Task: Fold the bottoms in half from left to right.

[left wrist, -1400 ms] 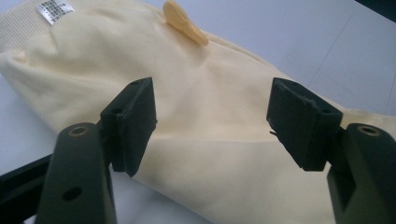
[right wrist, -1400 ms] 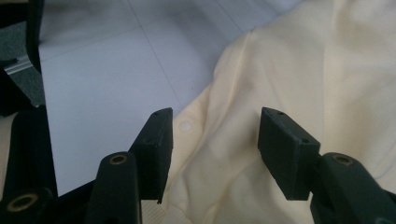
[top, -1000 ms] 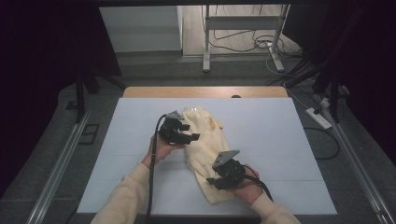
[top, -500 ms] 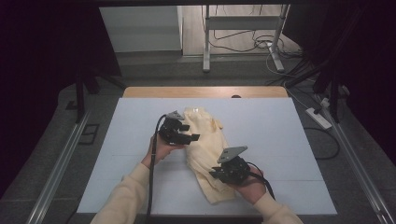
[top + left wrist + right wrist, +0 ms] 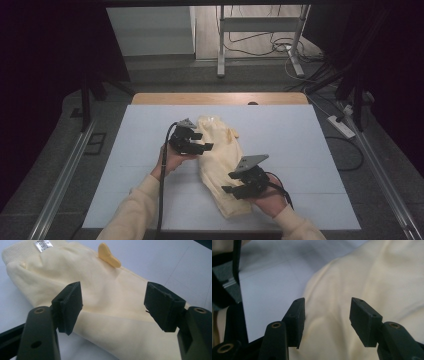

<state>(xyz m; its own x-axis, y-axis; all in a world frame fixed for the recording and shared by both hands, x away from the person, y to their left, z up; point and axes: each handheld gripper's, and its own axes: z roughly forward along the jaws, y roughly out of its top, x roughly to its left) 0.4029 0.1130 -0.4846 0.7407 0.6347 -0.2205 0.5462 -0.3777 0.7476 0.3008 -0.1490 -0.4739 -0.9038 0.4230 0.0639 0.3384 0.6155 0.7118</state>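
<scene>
A pale yellow garment (image 5: pixel 220 152) lies lengthwise on the light blue table top (image 5: pixel 310 150). In the left gripper view the garment (image 5: pixel 110 305) shows a ribbed hem with a silver label (image 5: pixel 43 244) and a darker yellow tab (image 5: pixel 109 255). My left gripper (image 5: pixel 206 141) hovers at the cloth's left edge, its jaws (image 5: pixel 113 293) open and wide apart over the fabric. My right gripper (image 5: pixel 227 182) is at the garment's near end. Its jaws (image 5: pixel 327 305) have just been opening and stand apart above the cloth (image 5: pixel 374 277), pinching nothing.
A wooden table edge (image 5: pixel 220 98) runs along the far side. Beyond it stand a metal frame (image 5: pixel 260 30) and cables (image 5: pixel 280 47) on the floor. A power strip (image 5: pixel 341 126) lies to the right. Metal rails (image 5: pixel 60 180) flank the table.
The right gripper has lifted slightly at the garment's near end. The left gripper and the garment have kept their place.
</scene>
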